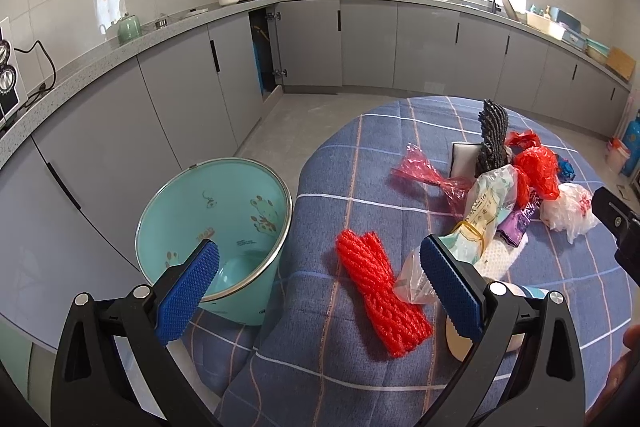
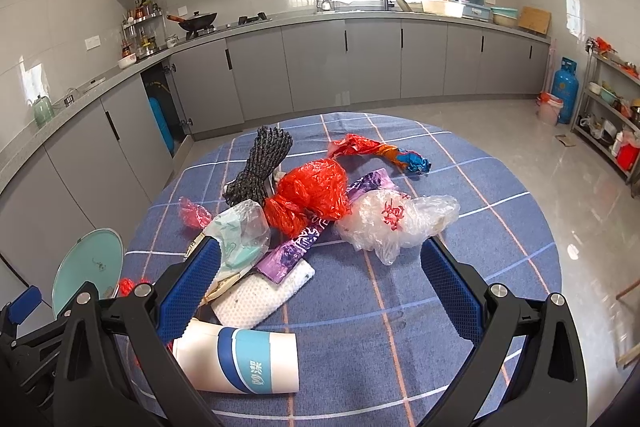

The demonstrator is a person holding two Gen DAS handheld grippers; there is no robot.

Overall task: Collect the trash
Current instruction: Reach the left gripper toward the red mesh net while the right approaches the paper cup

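A pile of trash lies on the round table with a blue plaid cloth (image 2: 460,187): a red foam net (image 1: 380,291), a red plastic bag (image 2: 316,195), a black net (image 2: 260,163), a clear bag with red print (image 2: 396,219), a purple wrapper (image 2: 300,247), a white foam net (image 2: 260,295) and a white and blue paper cup (image 2: 244,359) on its side. A teal bin (image 1: 216,227) stands on the floor left of the table. My left gripper (image 1: 320,283) is open above the table edge, near the red foam net. My right gripper (image 2: 320,287) is open over the pile's near side, holding nothing.
Grey kitchen cabinets (image 1: 120,131) and a counter run along the walls behind; one cabinet door (image 1: 264,47) stands open. A blue gas cylinder (image 2: 564,87) and a metal shelf (image 2: 612,107) stand at the right. Tiled floor lies between table and cabinets.
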